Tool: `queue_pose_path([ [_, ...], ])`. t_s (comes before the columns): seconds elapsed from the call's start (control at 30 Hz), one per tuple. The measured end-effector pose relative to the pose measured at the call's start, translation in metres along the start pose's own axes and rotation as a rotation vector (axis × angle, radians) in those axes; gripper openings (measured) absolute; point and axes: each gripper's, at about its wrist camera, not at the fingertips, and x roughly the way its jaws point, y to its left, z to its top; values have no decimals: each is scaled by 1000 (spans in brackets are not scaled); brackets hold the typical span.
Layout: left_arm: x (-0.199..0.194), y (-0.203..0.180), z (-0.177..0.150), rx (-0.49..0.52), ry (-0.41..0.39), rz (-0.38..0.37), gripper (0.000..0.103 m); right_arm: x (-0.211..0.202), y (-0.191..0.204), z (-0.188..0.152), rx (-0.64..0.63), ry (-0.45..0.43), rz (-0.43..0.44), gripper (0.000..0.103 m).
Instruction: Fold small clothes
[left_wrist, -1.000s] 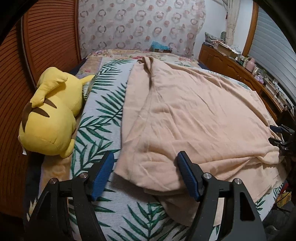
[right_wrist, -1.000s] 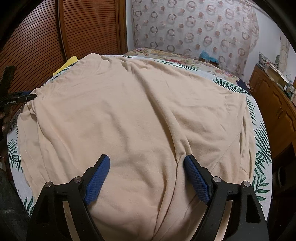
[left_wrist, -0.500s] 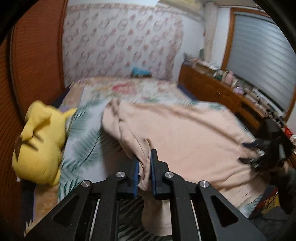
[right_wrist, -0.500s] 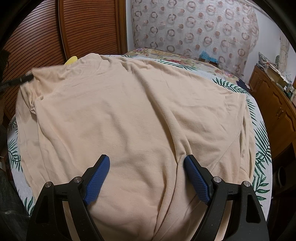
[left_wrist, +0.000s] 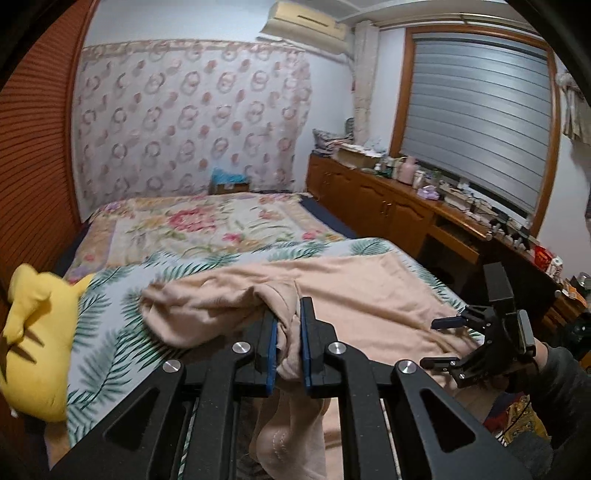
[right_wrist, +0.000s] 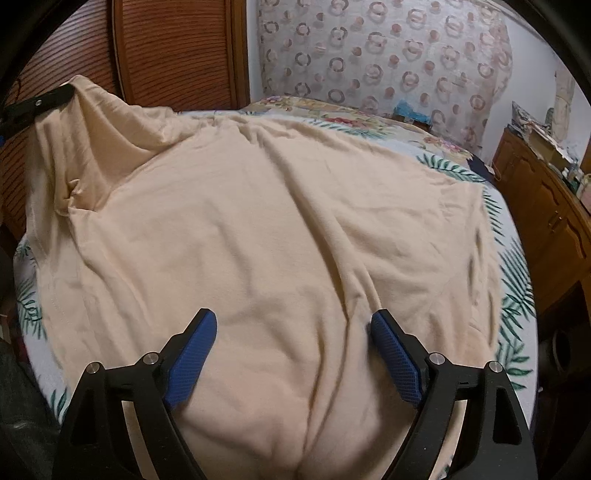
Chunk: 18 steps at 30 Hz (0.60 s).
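Note:
A peach garment (right_wrist: 258, 229) lies spread over the bed, also in the left wrist view (left_wrist: 369, 295). My left gripper (left_wrist: 287, 332) is shut on a bunched corner of it and holds that corner lifted above the bed; in the right wrist view the gripper shows at the top left (right_wrist: 37, 103) with cloth hanging from it. My right gripper (right_wrist: 291, 350) is open, its blue pads low over the garment's near edge, one on each side of a fold. It also shows at the right of the left wrist view (left_wrist: 450, 339).
The bed has a palm-leaf sheet (left_wrist: 110, 332) and a floral blanket (left_wrist: 192, 225) farther back. A yellow plush toy (left_wrist: 33, 339) lies at the bed's left edge. A wooden cabinet (left_wrist: 388, 206) with clutter runs along the right. Slatted wooden doors (right_wrist: 173, 51) stand on the left.
My left gripper closed on the garment's corner and raised it up off the bed, pulling that side toward the middle. My right gripper stayed open in place.

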Motion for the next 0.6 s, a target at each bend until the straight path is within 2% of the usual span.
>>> queue_pose_path([
  [0.07, 6, -12, 7, 19, -3, -31, 11, -16, -4, -3, 15, -33, 0, 87],
  [0.33, 33, -67, 36, 99, 6, -150, 11, -77, -30, -26, 85, -117, -90, 87],
  [0.6, 42, -128, 52, 183, 30, -259, 11, -107, -43, -45, 136, -149, -152, 87],
])
